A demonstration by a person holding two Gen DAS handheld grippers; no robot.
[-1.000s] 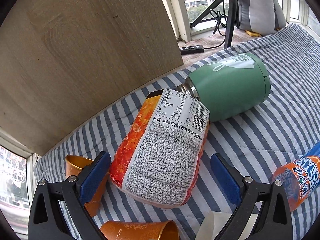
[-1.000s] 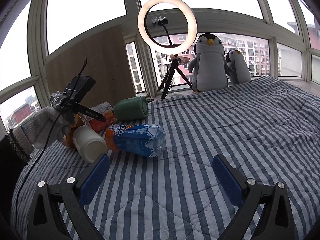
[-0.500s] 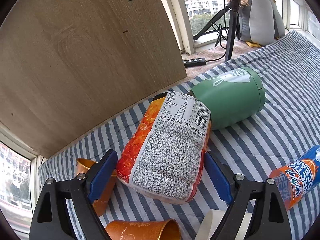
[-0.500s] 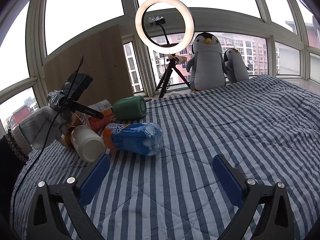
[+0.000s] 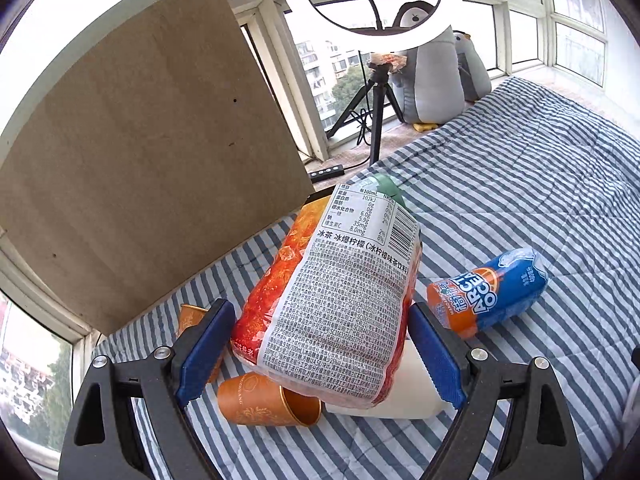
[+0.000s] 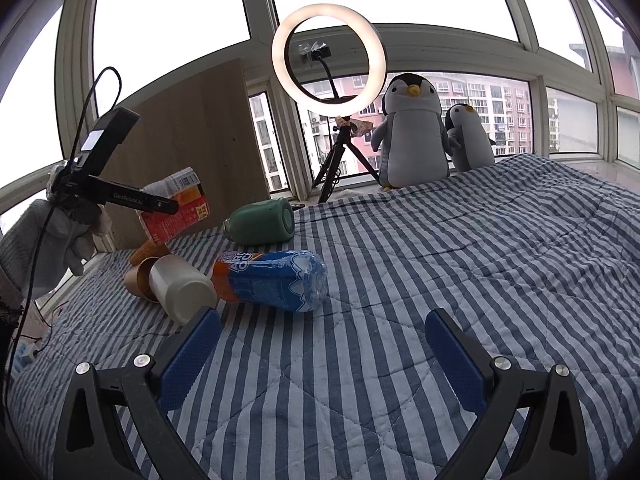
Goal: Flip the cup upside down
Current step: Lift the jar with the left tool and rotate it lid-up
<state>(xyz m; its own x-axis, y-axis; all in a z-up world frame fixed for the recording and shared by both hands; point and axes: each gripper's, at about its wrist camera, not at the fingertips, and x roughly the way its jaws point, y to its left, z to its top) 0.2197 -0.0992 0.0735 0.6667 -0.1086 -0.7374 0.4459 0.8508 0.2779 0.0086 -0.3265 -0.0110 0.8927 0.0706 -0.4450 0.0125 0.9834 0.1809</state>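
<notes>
My left gripper [image 5: 320,312] is shut on an orange and white drink carton [image 5: 336,292] and holds it above the striped bed. Under it, an orange paper cup [image 5: 260,400] lies on its side with its mouth to the right. A second orange cup [image 5: 190,316] shows behind the left finger, and a white cup [image 5: 404,392] lies on its side. In the right wrist view the same carton [image 6: 180,208] hangs over the white cup [image 6: 180,284] and the orange cup [image 6: 138,280]. My right gripper [image 6: 324,328] is open and holds nothing, low over the bed.
A green insulated cup [image 6: 260,222] and a blue and orange bottle [image 6: 272,280] lie on the bed beside the cups. A wooden board [image 5: 140,152] leans at the left. A ring light on a tripod [image 6: 330,52] and two plush penguins [image 6: 414,136] stand by the window.
My left gripper closed on the carton and lifted it off the bed, uncovering the cups beneath. The right gripper stayed where it was.
</notes>
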